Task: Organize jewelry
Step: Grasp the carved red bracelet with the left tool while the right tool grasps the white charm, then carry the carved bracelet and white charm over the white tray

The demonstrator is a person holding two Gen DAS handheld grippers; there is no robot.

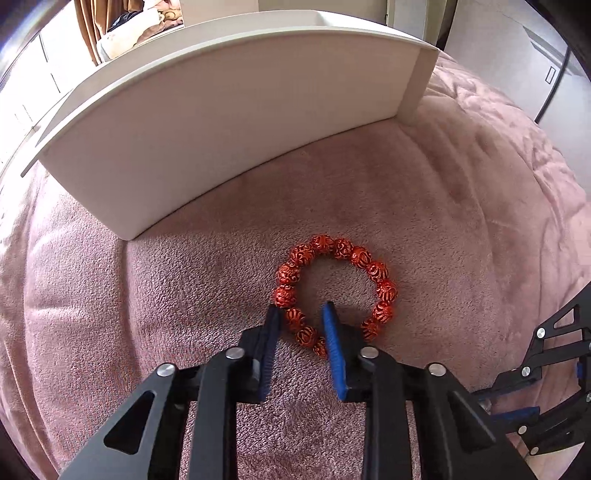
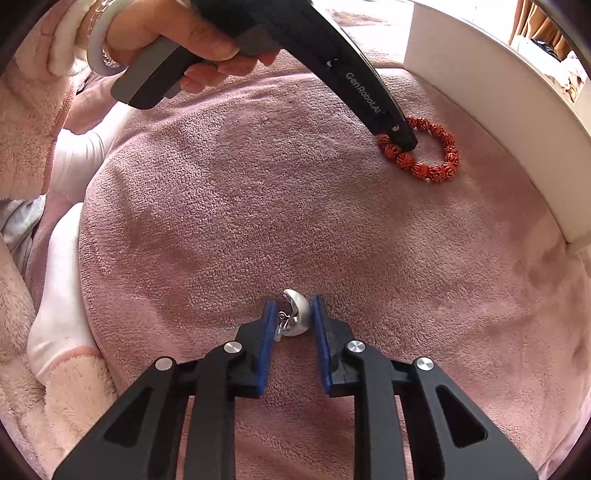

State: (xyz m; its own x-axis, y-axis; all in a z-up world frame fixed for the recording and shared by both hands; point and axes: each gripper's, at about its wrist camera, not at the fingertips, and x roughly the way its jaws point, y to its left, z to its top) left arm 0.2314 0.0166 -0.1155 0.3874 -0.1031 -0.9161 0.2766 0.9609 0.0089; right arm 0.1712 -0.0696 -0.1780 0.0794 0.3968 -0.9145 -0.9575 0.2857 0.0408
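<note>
A red beaded bracelet (image 1: 336,291) lies flat on the pink blanket in front of a white box (image 1: 229,125). My left gripper (image 1: 301,312) is down on the blanket with its blue fingers straddling the near-left beads, jaws apart, not closed on them. The bracelet also shows in the right wrist view (image 2: 430,155), partly under the left gripper's body (image 2: 332,66). My right gripper (image 2: 292,306) has a silver earring (image 2: 293,317) between its blue pads, both pads touching it.
The white box's wall (image 2: 498,122) runs along the right of the right wrist view. The person's hand (image 2: 177,33) and white-socked feet (image 2: 70,266) are at the left. The right gripper (image 1: 546,373) shows at the left wrist view's right edge.
</note>
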